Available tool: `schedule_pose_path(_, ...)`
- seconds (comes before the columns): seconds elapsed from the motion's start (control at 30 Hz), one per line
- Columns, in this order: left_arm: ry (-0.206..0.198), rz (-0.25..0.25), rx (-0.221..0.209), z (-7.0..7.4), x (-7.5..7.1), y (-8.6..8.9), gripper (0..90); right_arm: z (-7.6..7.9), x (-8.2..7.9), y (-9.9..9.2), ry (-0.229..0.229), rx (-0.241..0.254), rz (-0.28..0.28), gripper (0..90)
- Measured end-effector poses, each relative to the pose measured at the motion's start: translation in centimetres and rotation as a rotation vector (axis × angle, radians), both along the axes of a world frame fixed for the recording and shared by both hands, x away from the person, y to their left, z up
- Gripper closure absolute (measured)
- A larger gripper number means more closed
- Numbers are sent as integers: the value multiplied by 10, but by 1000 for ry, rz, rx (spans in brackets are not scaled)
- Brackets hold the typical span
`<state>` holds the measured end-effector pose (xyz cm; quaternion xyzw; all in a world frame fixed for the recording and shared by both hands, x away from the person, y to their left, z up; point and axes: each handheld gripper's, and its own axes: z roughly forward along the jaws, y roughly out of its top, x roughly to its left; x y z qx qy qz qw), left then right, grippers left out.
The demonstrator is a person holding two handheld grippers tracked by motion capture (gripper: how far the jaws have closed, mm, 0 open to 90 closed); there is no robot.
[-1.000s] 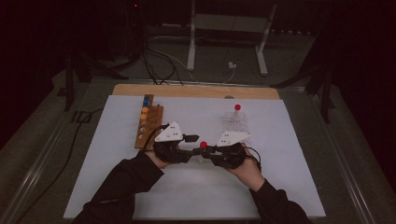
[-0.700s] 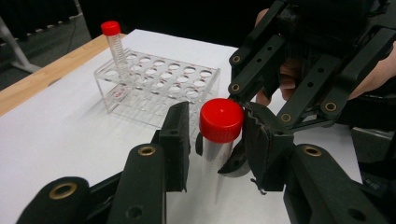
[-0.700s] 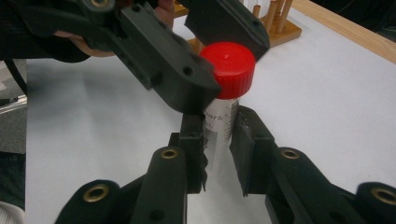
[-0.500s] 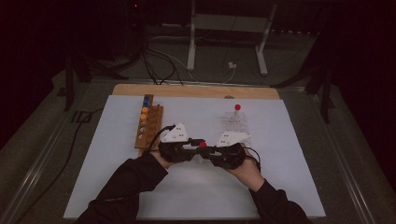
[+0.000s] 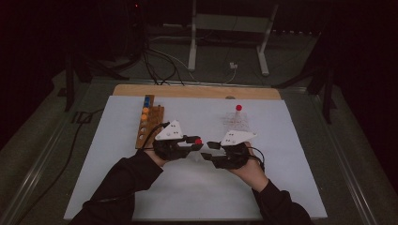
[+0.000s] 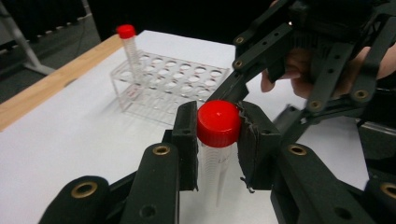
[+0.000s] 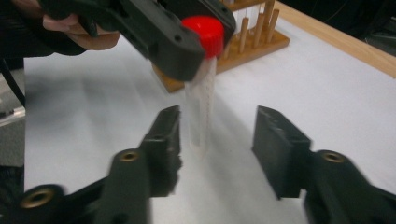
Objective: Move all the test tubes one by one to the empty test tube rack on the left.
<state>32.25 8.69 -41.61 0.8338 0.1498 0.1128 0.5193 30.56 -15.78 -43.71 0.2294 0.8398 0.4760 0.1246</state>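
A clear tube with a red cap (image 6: 218,122) hangs upright just above the white table mat. My left gripper (image 6: 218,135) is shut on its cap, one pad on each side. In the high view this gripper (image 5: 196,143) sits at mid-table with the red cap (image 5: 198,141) at its tip. My right gripper (image 7: 217,140) faces it from the right, and its jaws have just been opening. The tube's body (image 7: 201,107) stands between the right jaws, and neither pad touches it. The right gripper (image 5: 210,152) is open.
A clear plastic rack (image 5: 237,123) stands behind the right hand with one red-capped tube (image 5: 239,108) upright in it. A wooden rack (image 5: 149,125) holding blue and orange caps lies at the left. The mat's wooden far edge (image 5: 197,91) runs behind both.
The right gripper's jaws have spread away from the tube's body. The left gripper has closed onto the cap. Both hands have stayed near the same spot.
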Motion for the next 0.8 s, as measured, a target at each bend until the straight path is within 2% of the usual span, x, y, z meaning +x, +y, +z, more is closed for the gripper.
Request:
schedule_pose_path(0.27,-23,54,-4,16,2,22,717,5,-1,-2,-16,27,-23,269)
schedule_pose_path(0.4,-33,86,-4,23,4,35,717,7,-1,-4,-8,48,-27,167)
schedule_pose_path(0.47,-40,107,-6,27,5,41,717,8,-1,-4,-9,57,-34,145)
schedule_pose_path(0.6,-44,143,-10,33,8,56,717,8,-1,-5,1,65,-18,48)
schedule_pose_path(0.8,-54,210,-17,40,11,79,717,8,0,-6,7,67,-2,24)
